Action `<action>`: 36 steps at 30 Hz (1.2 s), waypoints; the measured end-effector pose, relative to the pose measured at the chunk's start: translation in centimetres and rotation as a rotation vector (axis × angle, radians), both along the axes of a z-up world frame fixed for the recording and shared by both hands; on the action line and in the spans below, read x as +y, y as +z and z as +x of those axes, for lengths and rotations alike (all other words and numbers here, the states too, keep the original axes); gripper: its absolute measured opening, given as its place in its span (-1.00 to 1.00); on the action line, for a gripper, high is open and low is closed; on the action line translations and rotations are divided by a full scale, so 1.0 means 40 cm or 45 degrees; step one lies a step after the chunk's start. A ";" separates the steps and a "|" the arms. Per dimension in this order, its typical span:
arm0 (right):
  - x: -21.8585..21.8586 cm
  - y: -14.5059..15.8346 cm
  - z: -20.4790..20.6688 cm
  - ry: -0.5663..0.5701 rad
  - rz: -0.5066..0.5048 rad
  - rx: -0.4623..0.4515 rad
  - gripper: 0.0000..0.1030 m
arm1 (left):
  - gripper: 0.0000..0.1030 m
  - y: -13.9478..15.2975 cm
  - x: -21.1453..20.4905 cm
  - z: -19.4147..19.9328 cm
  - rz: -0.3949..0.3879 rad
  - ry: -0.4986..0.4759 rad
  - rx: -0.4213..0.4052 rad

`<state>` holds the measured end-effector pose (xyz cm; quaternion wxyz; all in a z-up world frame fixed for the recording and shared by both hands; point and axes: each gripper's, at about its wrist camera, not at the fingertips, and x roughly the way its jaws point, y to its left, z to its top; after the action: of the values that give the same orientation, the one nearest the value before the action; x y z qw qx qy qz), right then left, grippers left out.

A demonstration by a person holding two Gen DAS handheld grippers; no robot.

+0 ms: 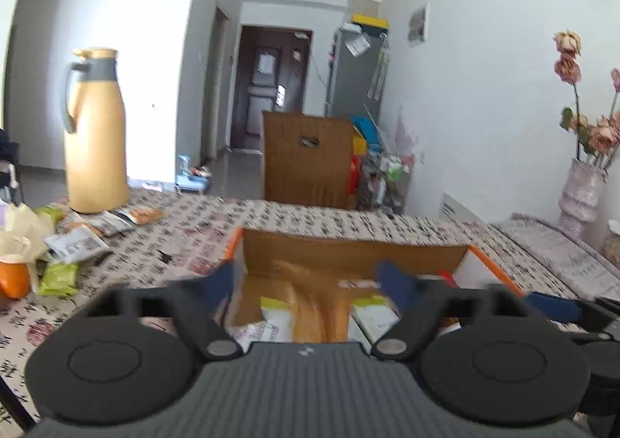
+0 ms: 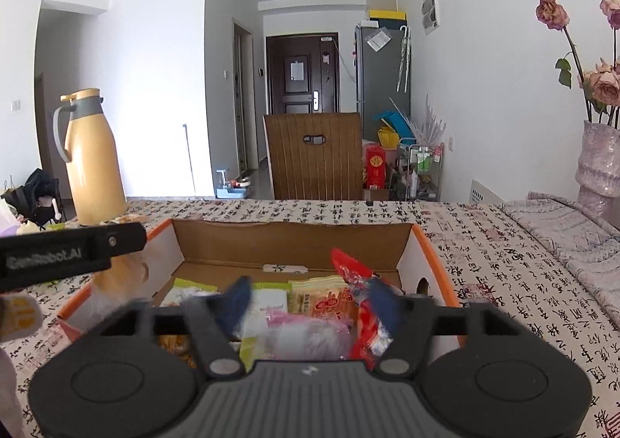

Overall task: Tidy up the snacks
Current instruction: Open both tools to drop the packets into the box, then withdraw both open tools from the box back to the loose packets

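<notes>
An open cardboard box (image 1: pixel 348 248) with orange edges sits on the patterned tablecloth and holds several snack packets. My left gripper (image 1: pixel 310 283) is open over the box, with a blurred yellow-orange packet (image 1: pixel 317 306) below, between its fingers. My right gripper (image 2: pixel 310 302) is open over the same box (image 2: pixel 286 240). A red packet (image 2: pixel 360 306) lies against its right finger, with pink, white and green packets beneath. Loose snack packets (image 1: pixel 77 240) lie on the table at the left.
A yellow thermos jug (image 1: pixel 95 131) stands at the far left of the table. A vase with dried roses (image 2: pixel 598 162) stands at the right. A wooden chair (image 2: pixel 314 157) is behind the table. The left gripper's body (image 2: pixel 69 252) shows at the left in the right wrist view.
</notes>
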<state>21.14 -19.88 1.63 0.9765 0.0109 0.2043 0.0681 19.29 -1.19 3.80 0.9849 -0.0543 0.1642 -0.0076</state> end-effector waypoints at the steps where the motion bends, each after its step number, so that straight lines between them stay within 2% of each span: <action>1: 0.001 0.002 -0.003 -0.008 -0.004 -0.008 0.73 | 0.89 0.003 0.002 -0.003 -0.001 0.010 -0.009; 4: -0.009 0.006 -0.008 -0.018 0.024 -0.017 1.00 | 1.00 0.008 0.014 -0.008 -0.031 0.036 -0.023; 16: -0.040 0.037 -0.018 -0.056 0.079 -0.034 1.00 | 1.00 0.029 0.008 -0.009 -0.047 0.041 -0.013; 26: -0.080 0.094 -0.102 -0.089 0.056 -0.084 1.00 | 1.00 0.084 0.004 -0.073 -0.057 0.026 -0.028; 36: -0.133 0.095 -0.204 -0.126 0.006 -0.065 1.00 | 1.00 0.071 0.053 -0.167 -0.028 0.035 0.034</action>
<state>12.96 -25.20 5.42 0.9835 0.0215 0.1782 0.0203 12.62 0.93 6.65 0.9819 -0.0675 0.1766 0.0047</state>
